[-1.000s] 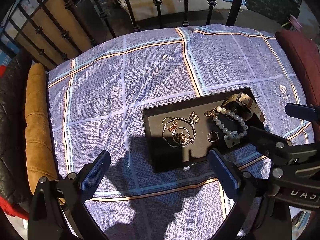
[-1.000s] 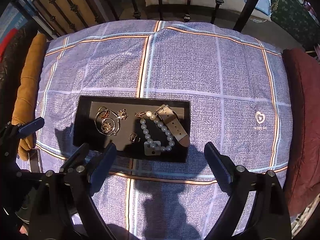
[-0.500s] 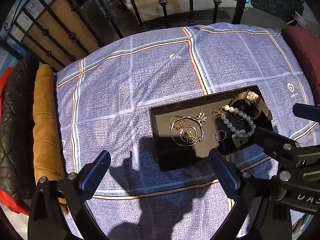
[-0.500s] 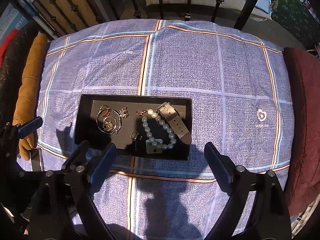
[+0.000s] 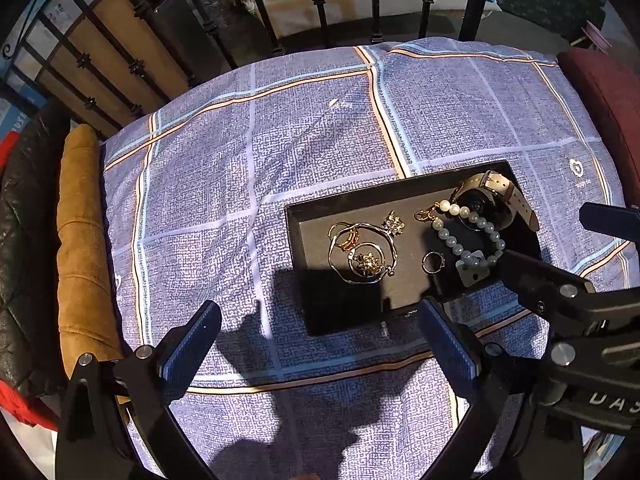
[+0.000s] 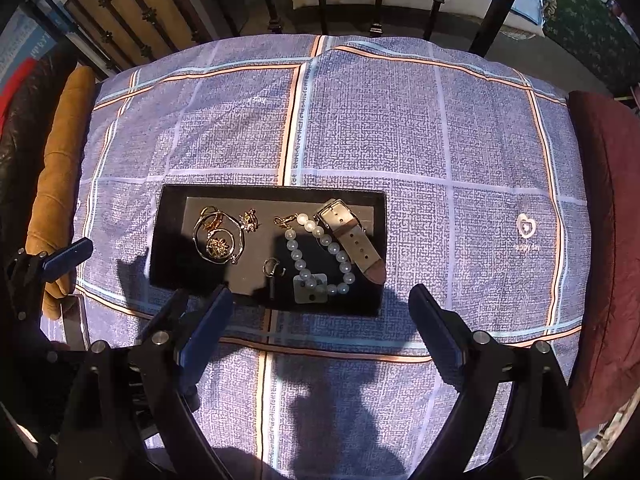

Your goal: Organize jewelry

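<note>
Black tray [image 6: 172, 236] holds gold rings [image 6: 218, 238], pearl bracelet [image 6: 316, 256], watch [image 6: 350, 236].

Black gripper [image 5: 316, 340], blue-padded jaws, silver screws.

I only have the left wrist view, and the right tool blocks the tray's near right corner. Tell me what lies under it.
Observer: The bead bracelet's grey square tag lies flat there, inside the tray, against its near wall.
Operator: Report the right tool's state.
Observer: The right tool is open and holds nothing. Its fingertips frame the tray's near edge.
Operator: Check the cloth on my left tool's side for anything off the tray.
Observer: A flat glossy slab, possibly a phone, lies at the cloth's near left edge beside the tan cushion.
</note>
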A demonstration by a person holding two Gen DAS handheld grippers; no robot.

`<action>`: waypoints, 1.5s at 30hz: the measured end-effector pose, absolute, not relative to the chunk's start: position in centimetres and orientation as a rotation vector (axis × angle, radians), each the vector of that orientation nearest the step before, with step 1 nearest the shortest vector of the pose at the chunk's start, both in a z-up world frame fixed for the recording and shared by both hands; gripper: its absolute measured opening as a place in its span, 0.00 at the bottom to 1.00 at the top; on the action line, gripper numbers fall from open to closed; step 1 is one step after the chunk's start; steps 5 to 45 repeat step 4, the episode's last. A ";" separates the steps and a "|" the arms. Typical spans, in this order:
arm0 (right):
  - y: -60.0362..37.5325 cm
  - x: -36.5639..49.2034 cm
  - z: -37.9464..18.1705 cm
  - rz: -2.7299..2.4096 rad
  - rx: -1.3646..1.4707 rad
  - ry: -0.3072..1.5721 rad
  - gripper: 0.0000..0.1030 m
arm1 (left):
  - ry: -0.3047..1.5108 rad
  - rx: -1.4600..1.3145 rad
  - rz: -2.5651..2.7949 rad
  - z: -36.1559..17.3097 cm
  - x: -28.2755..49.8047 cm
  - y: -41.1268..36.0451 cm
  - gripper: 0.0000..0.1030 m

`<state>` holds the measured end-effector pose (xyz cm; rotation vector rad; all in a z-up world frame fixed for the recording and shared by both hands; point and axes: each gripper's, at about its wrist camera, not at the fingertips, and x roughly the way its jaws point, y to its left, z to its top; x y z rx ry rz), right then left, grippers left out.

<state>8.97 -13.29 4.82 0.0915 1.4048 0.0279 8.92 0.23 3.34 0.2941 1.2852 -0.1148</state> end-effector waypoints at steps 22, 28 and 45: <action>-13.2 8.9 4.7 0.031 0.088 1.406 0.86 | 1.284 0.302 -0.117 3.3 8.8 0.2 0.93; -13.2 8.9 4.7 0.031 0.088 1.406 0.86 | 1.284 0.302 -0.117 3.3 8.8 0.2 0.93; -13.2 8.9 4.7 0.031 0.088 1.406 0.86 | 1.284 0.302 -0.117 3.3 8.8 0.2 0.93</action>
